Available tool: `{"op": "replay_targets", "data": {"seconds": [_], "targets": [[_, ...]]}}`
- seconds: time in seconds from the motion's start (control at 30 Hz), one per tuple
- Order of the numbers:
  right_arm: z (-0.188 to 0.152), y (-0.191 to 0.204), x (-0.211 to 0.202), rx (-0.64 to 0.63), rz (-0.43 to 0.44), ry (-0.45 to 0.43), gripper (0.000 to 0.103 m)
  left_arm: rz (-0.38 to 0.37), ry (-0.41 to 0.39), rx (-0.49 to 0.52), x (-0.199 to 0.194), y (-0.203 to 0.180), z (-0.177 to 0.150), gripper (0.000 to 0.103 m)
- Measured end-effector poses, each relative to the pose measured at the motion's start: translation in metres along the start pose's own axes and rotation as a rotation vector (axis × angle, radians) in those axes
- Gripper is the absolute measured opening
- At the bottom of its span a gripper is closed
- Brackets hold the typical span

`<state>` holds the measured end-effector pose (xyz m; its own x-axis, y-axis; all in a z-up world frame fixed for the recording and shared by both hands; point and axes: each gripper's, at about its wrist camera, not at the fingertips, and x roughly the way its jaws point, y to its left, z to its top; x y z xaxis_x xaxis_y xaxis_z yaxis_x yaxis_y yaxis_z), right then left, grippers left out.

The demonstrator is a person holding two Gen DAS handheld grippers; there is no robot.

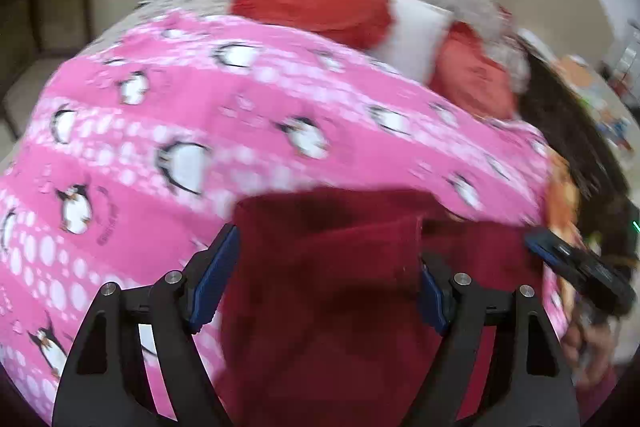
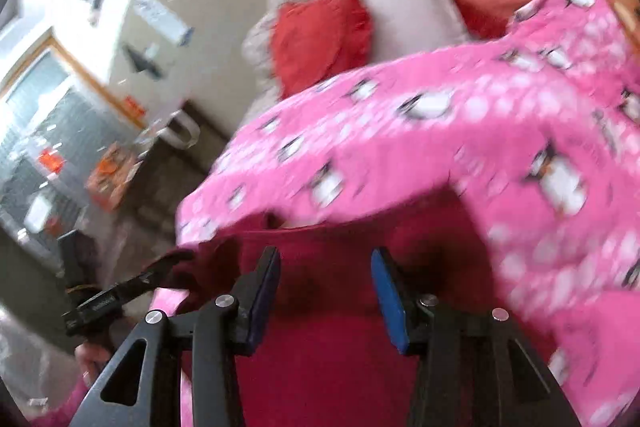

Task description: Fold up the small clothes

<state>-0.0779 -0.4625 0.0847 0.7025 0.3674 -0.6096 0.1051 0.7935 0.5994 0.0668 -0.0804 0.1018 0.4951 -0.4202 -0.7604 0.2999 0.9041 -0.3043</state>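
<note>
Both the left gripper (image 1: 326, 277) and right gripper (image 2: 326, 287) stand released over the dark red garment (image 1: 332, 267), which fills each frame's lower centre between the jaws, neither clearly nearer.

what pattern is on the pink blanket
Penguins and white dots in stripes on the pink blanket, clearest in the left wrist view.

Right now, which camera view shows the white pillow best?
The right wrist view: the white pillow lies broad between two red cushions. In the left wrist view the pillow is smaller, partly hidden behind the pink penguin blanket.
</note>
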Motion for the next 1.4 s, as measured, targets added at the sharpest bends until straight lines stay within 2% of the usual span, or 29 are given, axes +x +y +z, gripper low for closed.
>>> {"op": "replay_targets", "data": {"seconds": [0.03, 0.1, 0.2, 0.27, 0.37, 0.43, 0.5, 0.57, 0.63, 0.73, 0.87, 0.93, 1.07, 1.17, 1.23, 1.33, 1.37, 1.4], "targets": [[0.001, -0.004, -0.004, 0.031, 0.017, 0.004, 0.045, 0.005, 0.015, -0.027, 0.002, 0.007, 0.002, 0.079], [-0.006, -0.006, -0.022, 0.044, 0.045, -0.018, 0.046, -0.050, 0.039, -0.069, -0.002, 0.020, -0.004, 0.079], [-0.027, -0.008, -0.051, -0.003, 0.008, -0.034, 0.056, -0.029, 0.042, -0.018, -0.013, 0.024, -0.019, 0.079], [-0.036, -0.008, -0.058, -0.033, -0.016, -0.005, 0.056, -0.021, 0.053, 0.002, -0.016, 0.025, -0.027, 0.079], [-0.041, 0.006, -0.055, -0.084, -0.003, 0.033, 0.056, -0.069, 0.068, 0.005, -0.024, 0.018, -0.035, 0.079], [-0.045, 0.019, -0.047, -0.121, 0.013, 0.044, 0.056, -0.086, 0.027, -0.001, -0.035, 0.012, -0.037, 0.079], [-0.040, 0.027, -0.032, -0.156, -0.048, 0.045, 0.056, -0.094, -0.036, -0.032, -0.049, 0.014, -0.036, 0.079], [-0.033, 0.022, -0.017, -0.147, -0.083, 0.039, 0.056, -0.090, -0.081, -0.067, -0.061, 0.018, -0.030, 0.079], [-0.022, 0.009, 0.000, -0.109, -0.107, 0.032, 0.056, -0.070, -0.099, -0.052, -0.065, 0.018, -0.022, 0.079], [-0.011, -0.010, 0.024, -0.057, -0.134, 0.066, 0.056, -0.054, -0.041, -0.038, -0.053, 0.014, -0.019, 0.079], [-0.013, -0.003, -0.004, -0.039, -0.091, 0.046, 0.056, -0.061, 0.050, -0.043, -0.032, 0.013, -0.035, 0.079], [-0.026, 0.000, -0.027, -0.048, -0.089, 0.040, 0.056, -0.053, 0.078, -0.044, -0.026, 0.017, -0.047, 0.079], [-0.071, -0.004, -0.075, -0.036, -0.065, 0.083, 0.056, -0.069, 0.103, -0.050, -0.029, 0.026, -0.072, 0.079], [-0.107, -0.006, -0.092, -0.010, -0.046, 0.105, 0.055, -0.069, 0.125, -0.061, -0.034, 0.033, -0.090, 0.079], [-0.126, -0.005, -0.090, 0.004, -0.018, 0.137, 0.052, -0.064, 0.138, -0.066, -0.038, 0.037, -0.101, 0.079], [-0.155, 0.002, -0.078, -0.039, -0.057, 0.179, 0.046, -0.053, 0.149, -0.073, -0.043, 0.043, -0.114, 0.079], [-0.161, 0.002, -0.072, -0.036, -0.069, 0.192, 0.042, -0.048, 0.150, -0.076, -0.045, 0.045, -0.118, 0.079], [-0.166, 0.000, -0.066, -0.028, -0.081, 0.204, 0.034, -0.042, 0.153, -0.080, -0.045, 0.047, -0.121, 0.079]]}}
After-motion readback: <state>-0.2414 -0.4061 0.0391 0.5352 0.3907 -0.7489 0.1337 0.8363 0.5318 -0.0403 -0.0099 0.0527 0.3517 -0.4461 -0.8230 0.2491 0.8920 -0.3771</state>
